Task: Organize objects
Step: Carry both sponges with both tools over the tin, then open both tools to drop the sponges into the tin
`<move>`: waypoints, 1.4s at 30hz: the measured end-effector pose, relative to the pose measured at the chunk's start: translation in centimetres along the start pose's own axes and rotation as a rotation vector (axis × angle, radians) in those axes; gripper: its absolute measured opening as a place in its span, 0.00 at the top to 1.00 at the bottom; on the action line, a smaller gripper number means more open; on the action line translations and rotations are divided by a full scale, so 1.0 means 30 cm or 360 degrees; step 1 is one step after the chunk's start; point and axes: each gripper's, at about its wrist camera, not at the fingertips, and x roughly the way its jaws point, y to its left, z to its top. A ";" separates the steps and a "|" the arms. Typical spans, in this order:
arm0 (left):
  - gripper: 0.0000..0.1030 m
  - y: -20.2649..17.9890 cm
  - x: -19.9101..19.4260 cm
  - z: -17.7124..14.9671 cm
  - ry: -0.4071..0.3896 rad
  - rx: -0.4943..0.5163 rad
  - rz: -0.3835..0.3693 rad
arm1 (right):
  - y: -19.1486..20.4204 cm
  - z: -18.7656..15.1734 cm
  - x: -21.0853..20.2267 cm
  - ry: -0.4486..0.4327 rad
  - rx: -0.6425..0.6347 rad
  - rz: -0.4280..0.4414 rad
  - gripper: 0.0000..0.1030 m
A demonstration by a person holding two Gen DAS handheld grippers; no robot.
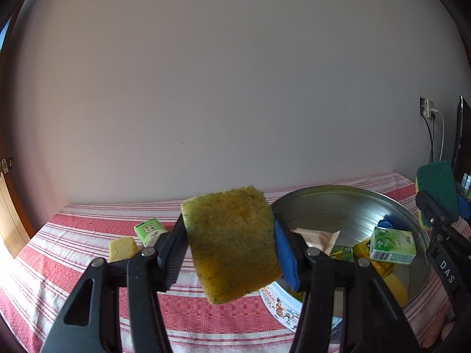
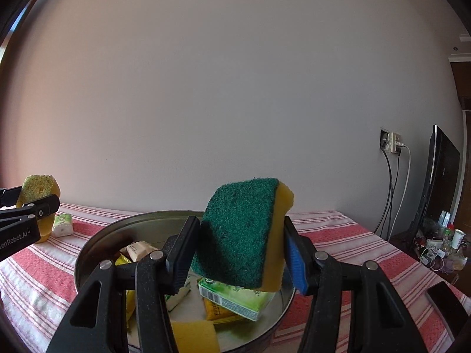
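Observation:
My left gripper (image 1: 228, 253) is shut on a worn yellow sponge (image 1: 232, 244), held in the air just left of a round metal tin (image 1: 338, 197). My right gripper (image 2: 240, 253) is shut on a sponge with a green scouring face (image 2: 240, 232), held above the tin (image 2: 123, 223). In the tin lie a green tissue pack (image 2: 235, 297), yellow packets (image 2: 216, 310), a beige packet (image 2: 139, 250) and a yellow sponge (image 2: 194, 336). The left gripper with its sponge (image 2: 36, 189) shows at the left edge of the right wrist view. The green-faced sponge (image 1: 438, 191) shows at the right edge of the left wrist view.
A red and white striped cloth (image 1: 206, 314) covers the table. On it, left of the tin, lie another green tissue pack (image 1: 150, 231) and a small yellow sponge (image 1: 122, 248). A wall socket with cables (image 2: 393, 144) and a dark screen (image 2: 441, 176) stand at the right.

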 end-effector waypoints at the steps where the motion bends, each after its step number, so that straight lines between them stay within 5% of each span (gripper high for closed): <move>1: 0.47 -0.017 0.005 0.003 0.0003 0.0004 -0.0014 | -0.012 -0.003 0.002 0.0002 0.0002 -0.0014 0.44; 17: 0.47 -0.193 0.116 0.007 0.0096 0.0047 -0.0129 | -0.101 0.005 0.092 0.0159 0.0040 -0.0010 0.44; 24: 0.47 -0.185 0.151 -0.012 0.0180 0.0045 -0.0140 | -0.100 -0.028 0.149 0.0303 0.0066 0.0050 0.44; 42: 0.45 -0.191 0.176 -0.026 0.0234 0.0071 -0.0136 | -0.069 -0.040 0.177 0.0358 0.0053 0.0247 0.42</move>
